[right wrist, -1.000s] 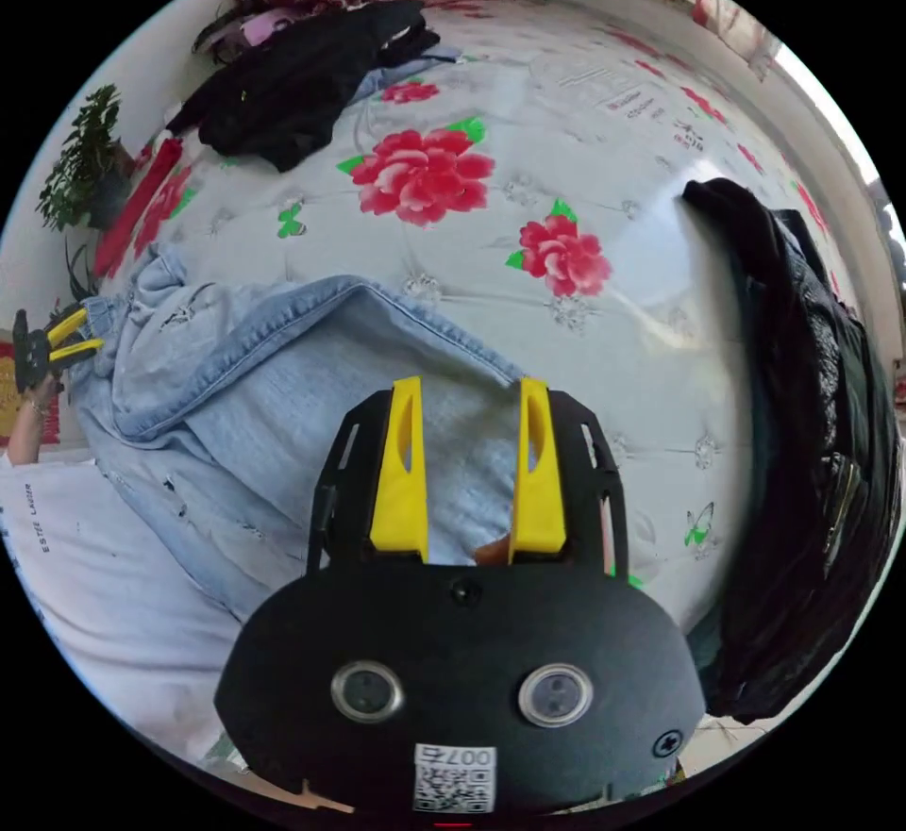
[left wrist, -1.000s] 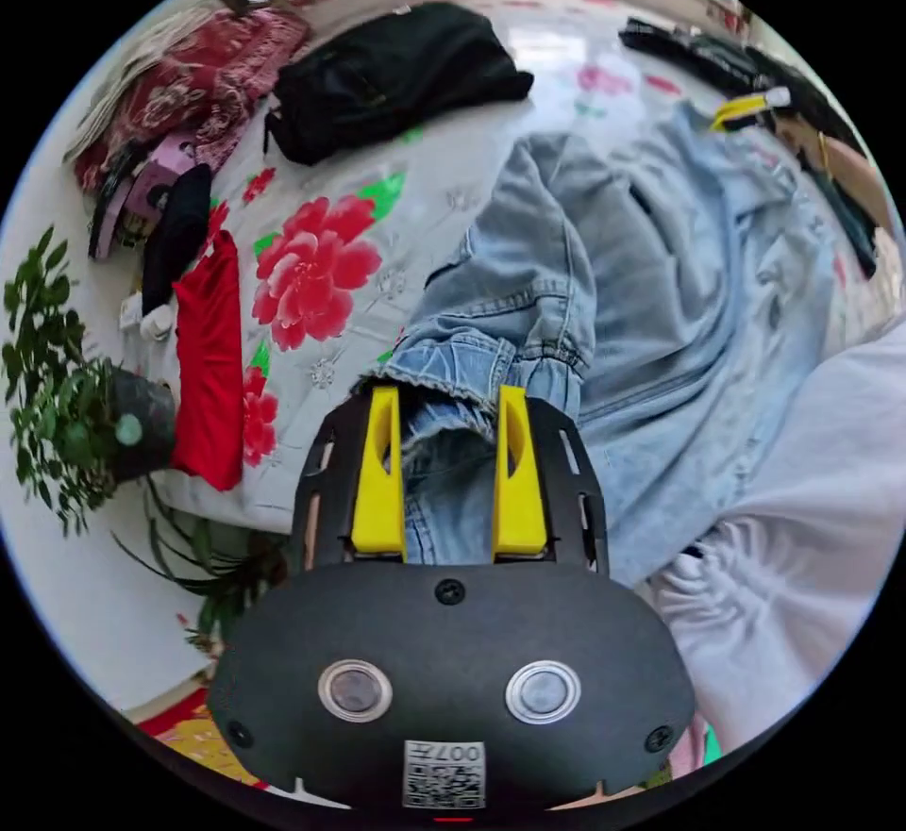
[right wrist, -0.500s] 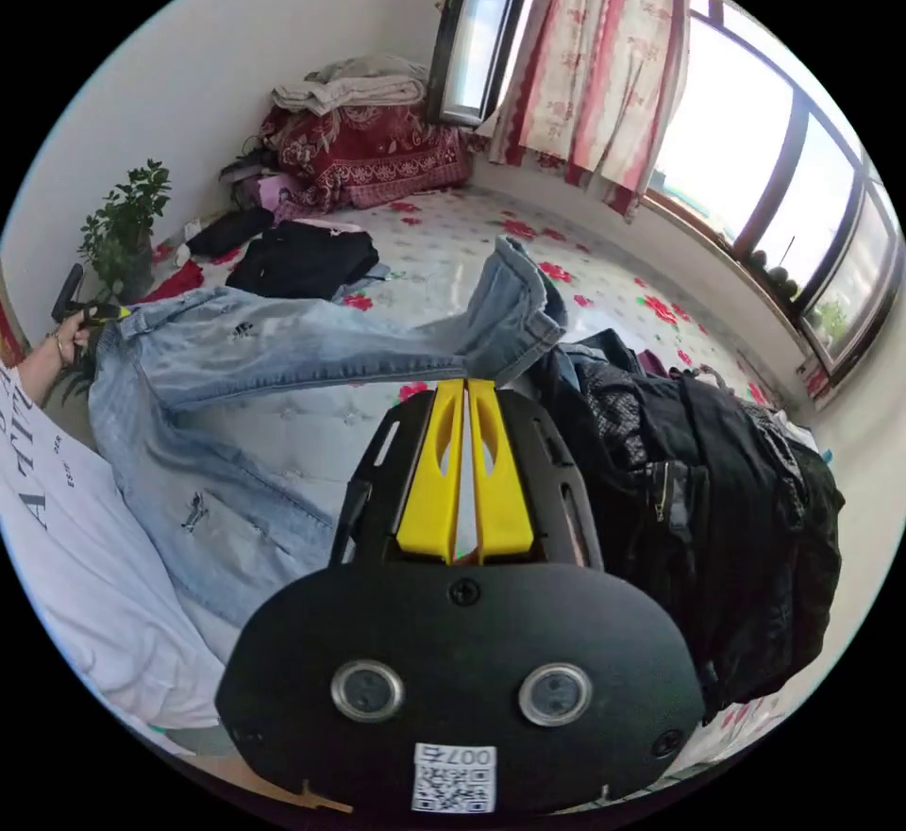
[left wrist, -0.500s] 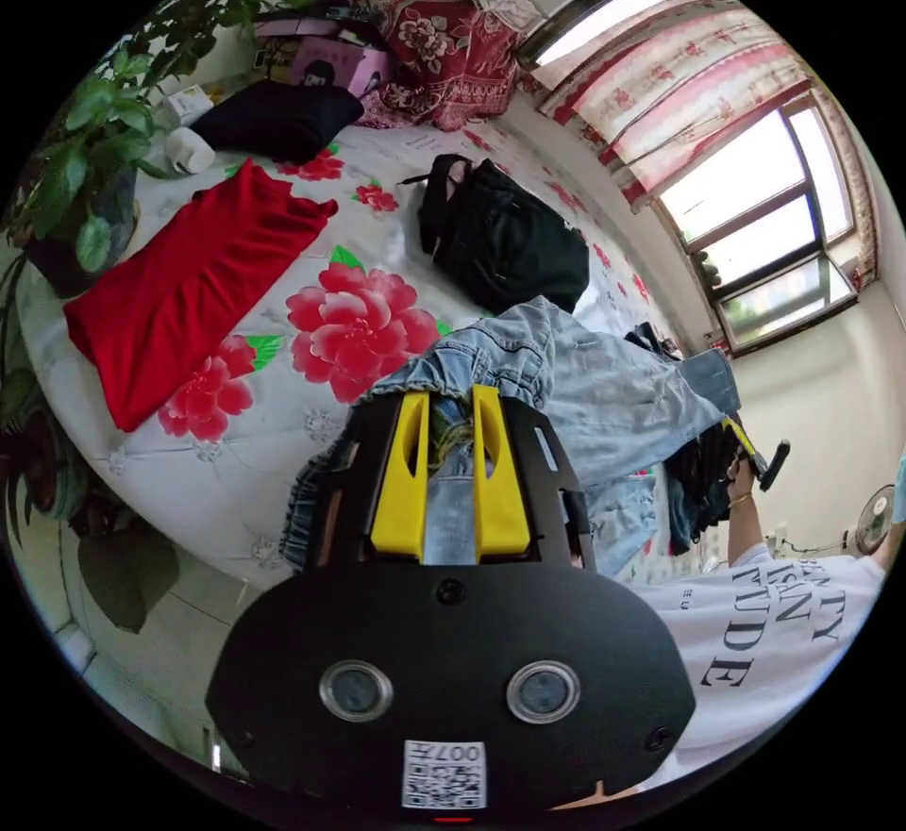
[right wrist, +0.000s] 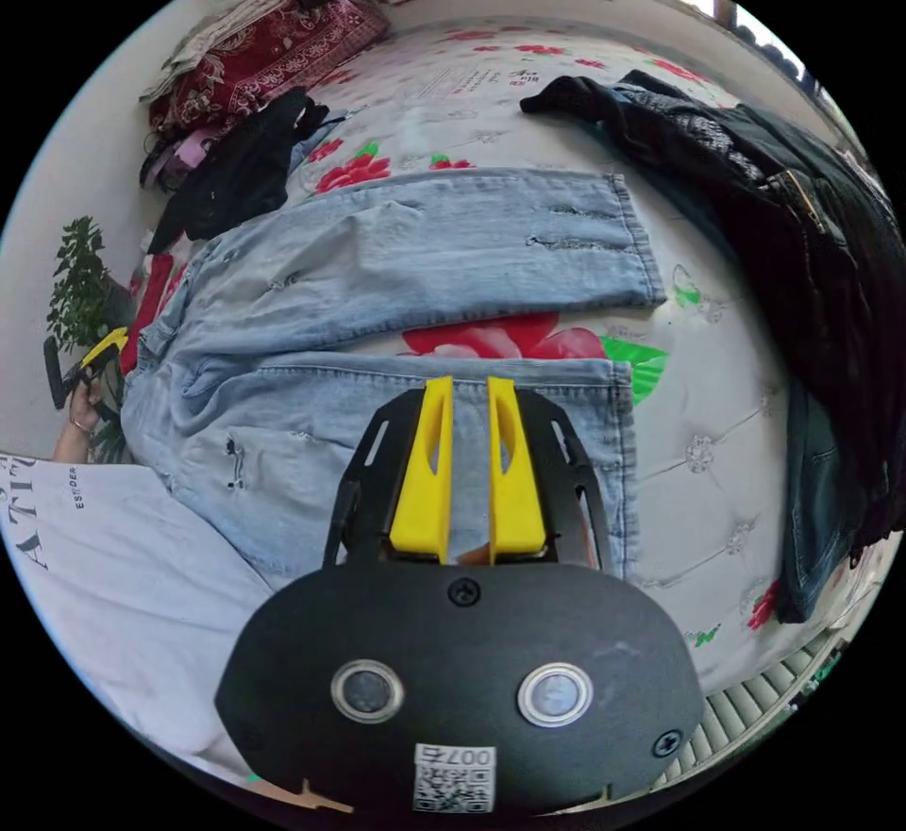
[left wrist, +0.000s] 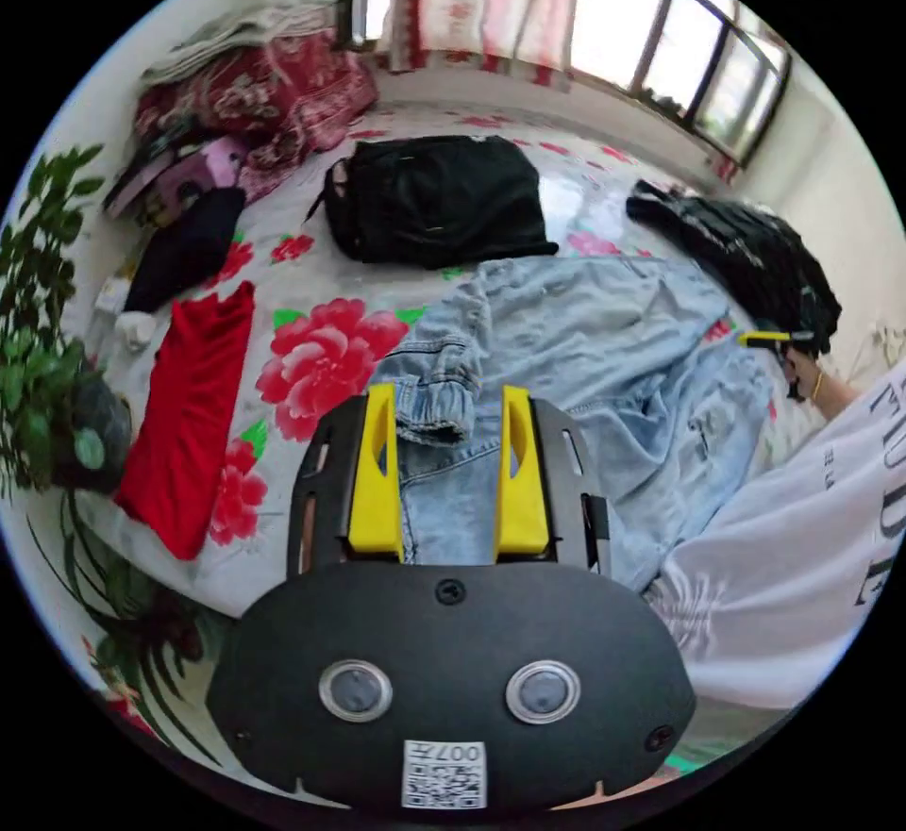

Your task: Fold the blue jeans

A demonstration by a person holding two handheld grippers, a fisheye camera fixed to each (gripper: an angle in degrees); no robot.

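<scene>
Denim lies right under the left gripper (left wrist: pixel 445 454), whose yellow jaws stand wide apart over the bunched waistband end of the blue jeans (left wrist: pixel 604 350), gripping nothing, so that end sits loose and crumpled on the flowered bedspread (left wrist: pixel 311 303). Over in the right gripper view, the right gripper (right wrist: pixel 467 449) hovers above the near leg with its jaws drawn to a narrow gap; no cloth shows pinched between them, so call it nearly closed and empty. The jeans are spread flat across the bed, both legs running side by side with a strip of bedspread and a red flower showing between them, hems squared off toward the dark jacket pile (right wrist: pixel 802 237). That layout reads as deliberate: flat and straight, so that one leg can be brought over the other. Out at the waist end the left gripper shows in the person's hand (right wrist: pixel 83 397), near the potted plant (right wrist: pixel 80 284). Farther back sit the black garment (left wrist: pixel 434 199), the red cloth (left wrist: pixel 193 397) and the stacked red bedding (left wrist: pixel 245 86) under the window, all well clear of the folding space.
</scene>
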